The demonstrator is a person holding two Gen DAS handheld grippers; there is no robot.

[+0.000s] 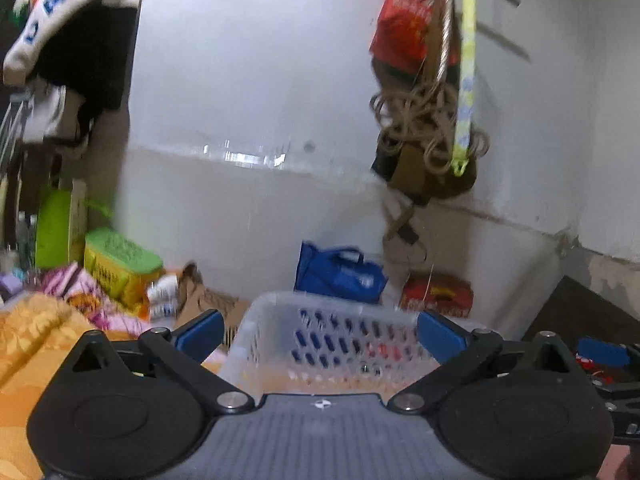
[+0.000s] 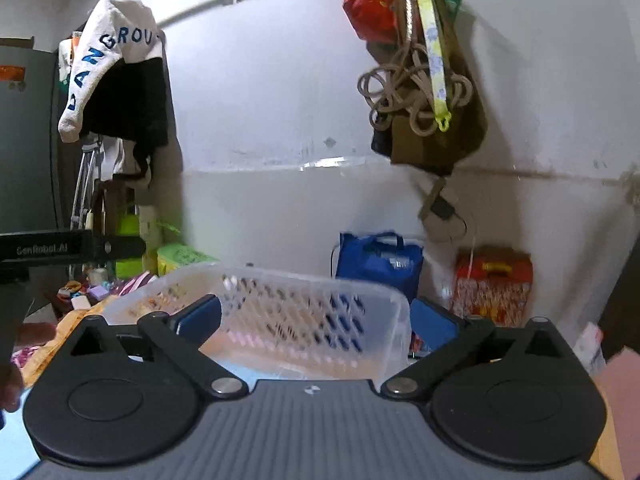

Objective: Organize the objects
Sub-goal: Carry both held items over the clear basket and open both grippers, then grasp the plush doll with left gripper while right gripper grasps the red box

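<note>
The left tool is wide open, with its two blue pads far apart and nothing held between them. The right tool is wide open too and holds nothing.

A clear plastic basket with little holes in its walls sits right in front of both tools. From the left wrist view, it shows between the two blue pads, a bit farther away than they are. In the right wrist view the basket looks tilted, with its right corner close to the right pad. I cannot tell if any pad touches it. The pictures are too blurry to show what is inside it.

An orange blanket with a flower pattern lies to the left of the basket. Behind the basket, by the white wall, stand a blue bag and a red box. A green and yellow box sits farther left.

On the wall hang a brown bag with coiled rope and a red bag. A white and black shirt with blue letters hangs at the left.
</note>
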